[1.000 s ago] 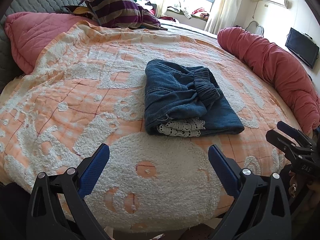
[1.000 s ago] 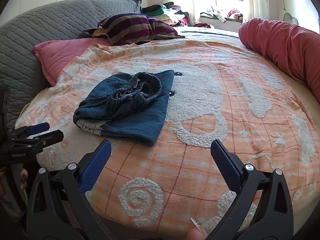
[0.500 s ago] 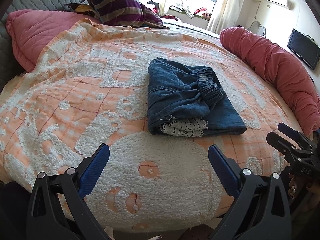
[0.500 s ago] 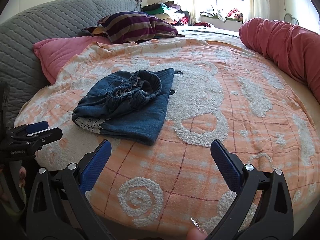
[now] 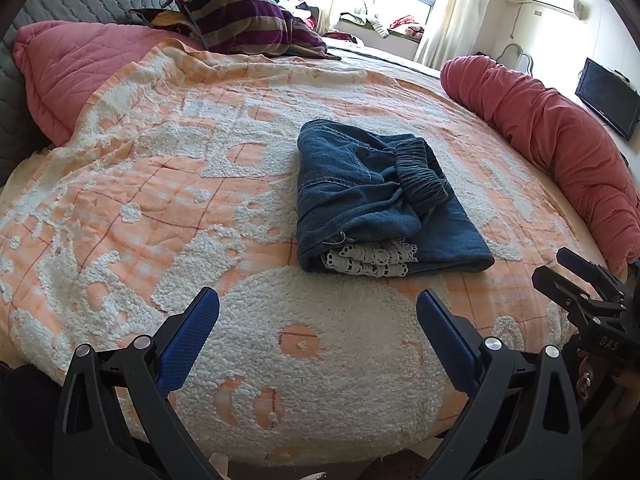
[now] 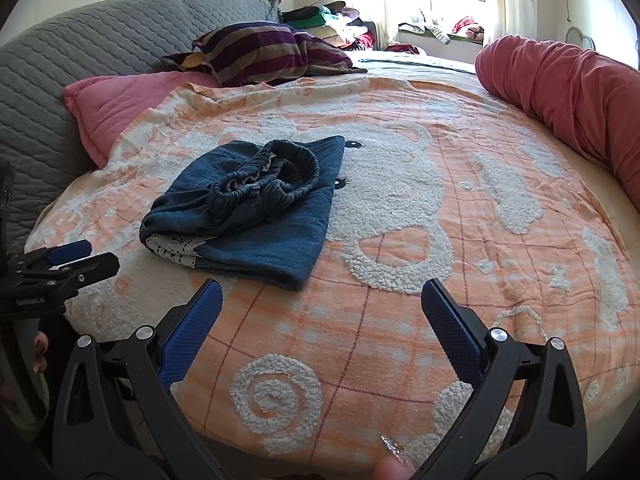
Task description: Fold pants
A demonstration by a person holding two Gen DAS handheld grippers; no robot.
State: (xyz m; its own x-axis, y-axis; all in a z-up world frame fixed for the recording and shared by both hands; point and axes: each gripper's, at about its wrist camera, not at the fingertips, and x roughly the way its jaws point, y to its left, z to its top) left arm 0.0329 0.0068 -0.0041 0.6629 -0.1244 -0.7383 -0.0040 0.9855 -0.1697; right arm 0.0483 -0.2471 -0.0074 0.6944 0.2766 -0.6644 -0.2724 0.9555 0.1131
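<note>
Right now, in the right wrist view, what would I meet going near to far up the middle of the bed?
Right gripper → white spiral on the orange bedspread → folded blue pants → striped pillow → pile of clothes.

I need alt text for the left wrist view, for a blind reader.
Folded blue denim pants with white lace trim lie on an orange-and-white bedspread. The open left gripper hovers in front of them, empty; the right gripper shows at the right edge.
</note>
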